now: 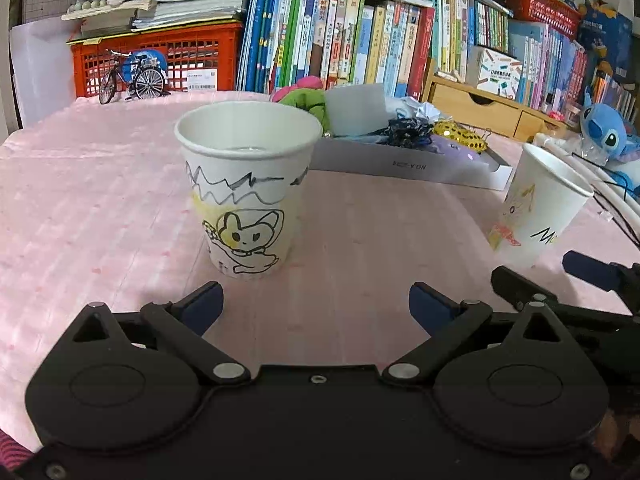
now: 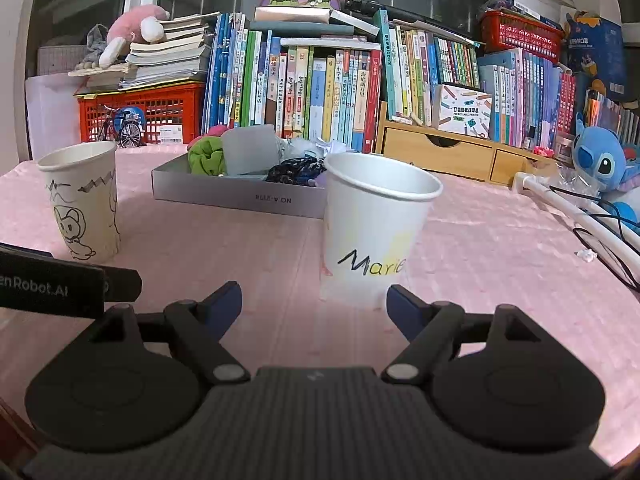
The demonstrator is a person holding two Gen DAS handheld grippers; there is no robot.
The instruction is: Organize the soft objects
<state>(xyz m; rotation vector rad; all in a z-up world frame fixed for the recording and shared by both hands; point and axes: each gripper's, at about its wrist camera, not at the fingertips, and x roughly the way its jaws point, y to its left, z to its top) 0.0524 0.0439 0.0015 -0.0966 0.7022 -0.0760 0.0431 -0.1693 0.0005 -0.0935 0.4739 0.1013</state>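
A white paper cup with a drawn animal (image 1: 248, 184) stands upright on the pink tablecloth (image 1: 100, 208), just beyond my left gripper (image 1: 316, 292). That gripper is open wide with nothing between its fingers. A second paper cup with handwriting on it (image 2: 372, 232) stands right in front of my right gripper (image 2: 314, 294), nearer its right finger; this gripper is open too and grips nothing. Behind the cups lies a flat grey box (image 2: 240, 196) holding soft items: a green cloth (image 2: 206, 158) and a dark patterned fabric (image 2: 296, 170).
Rows of books (image 2: 320, 92) and a red crate (image 2: 160, 108) with a model bicycle (image 1: 132, 78) line the back. A wooden drawer unit (image 2: 440, 152), a blue plush toy (image 2: 600, 160) and a white tube with black cables (image 2: 580, 216) are on the right.
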